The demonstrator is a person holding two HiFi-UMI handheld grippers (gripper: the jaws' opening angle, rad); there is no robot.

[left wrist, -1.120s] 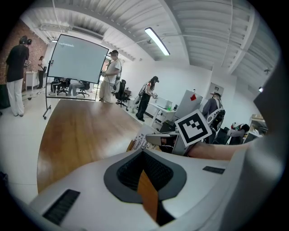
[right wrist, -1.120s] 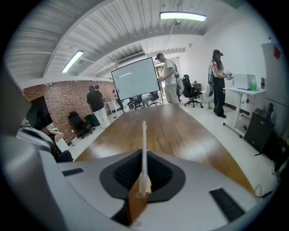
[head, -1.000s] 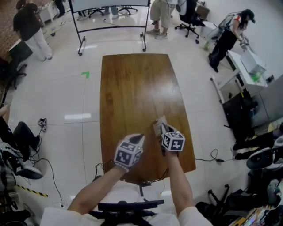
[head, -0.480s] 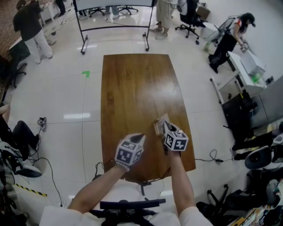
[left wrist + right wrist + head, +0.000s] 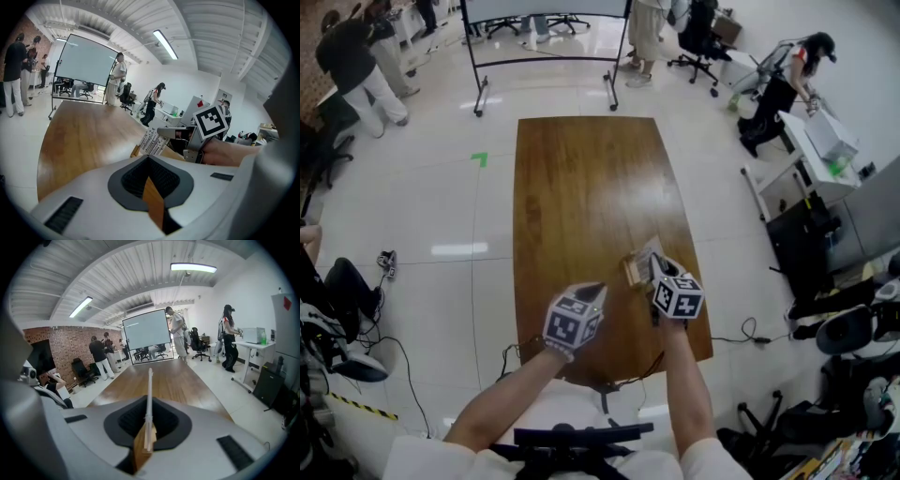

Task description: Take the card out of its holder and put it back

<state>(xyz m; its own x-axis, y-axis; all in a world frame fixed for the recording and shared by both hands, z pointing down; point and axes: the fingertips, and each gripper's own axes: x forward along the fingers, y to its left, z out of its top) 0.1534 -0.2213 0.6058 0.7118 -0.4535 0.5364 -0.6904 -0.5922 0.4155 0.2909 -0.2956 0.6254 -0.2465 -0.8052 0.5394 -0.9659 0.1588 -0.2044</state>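
Card (image 5: 149, 394) pinched edge-on in right claw (image 5: 146, 434), left claw (image 5: 152, 192) closed

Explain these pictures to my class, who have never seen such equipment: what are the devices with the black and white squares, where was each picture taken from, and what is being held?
There is no robot here. A person holds a hand-operated gripper in each hand, each with two jaws and a cube of square markers. The top-down picture comes from a camera on the person's head. The other two come from cameras riding on each gripper, looking along its jaws. On the wooden table stands a small wooden holder. The right gripper is shut on a white printed card, which its own view shows edge-on, right by the holder. I cannot tell whether the card is fully out of the slot. The left gripper is shut with nothing in it, to the left of the right one.
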